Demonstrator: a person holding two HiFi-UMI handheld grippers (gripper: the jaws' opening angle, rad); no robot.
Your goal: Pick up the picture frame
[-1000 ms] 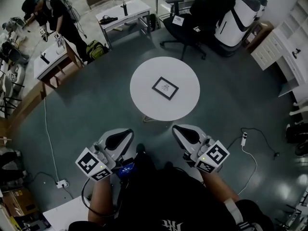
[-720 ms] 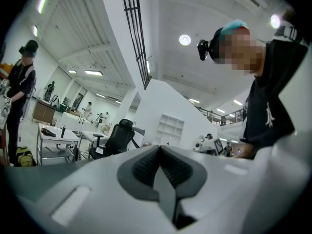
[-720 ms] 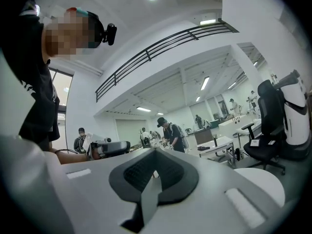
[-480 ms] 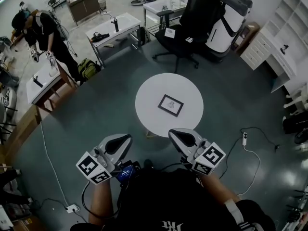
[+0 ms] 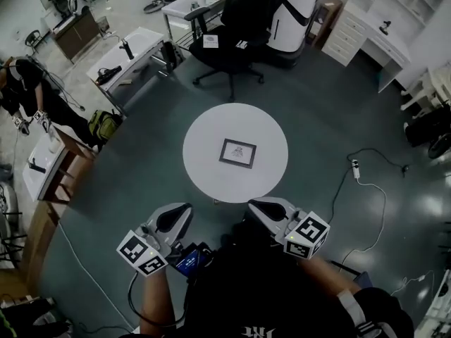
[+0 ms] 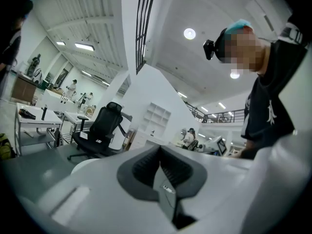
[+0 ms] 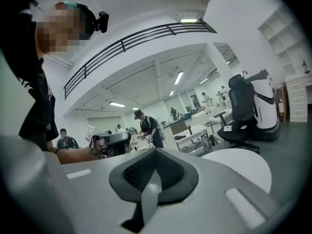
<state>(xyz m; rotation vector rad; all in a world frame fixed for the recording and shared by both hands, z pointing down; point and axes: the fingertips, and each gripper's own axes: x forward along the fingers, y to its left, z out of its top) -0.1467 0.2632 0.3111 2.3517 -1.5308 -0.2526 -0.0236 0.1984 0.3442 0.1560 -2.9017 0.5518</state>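
Nearest the person, the left gripper [image 5: 182, 210] and right gripper [image 5: 255, 205] are both closed and empty, just short of the round white worktop [image 5: 208, 134], where the picture frame [image 5: 237, 153] lies flat near the middle.

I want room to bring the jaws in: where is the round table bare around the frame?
The round table is bare all round the picture frame: a white ring from frame to rim on every side. Nothing crowds it; the office chair stands well beyond the far rim.
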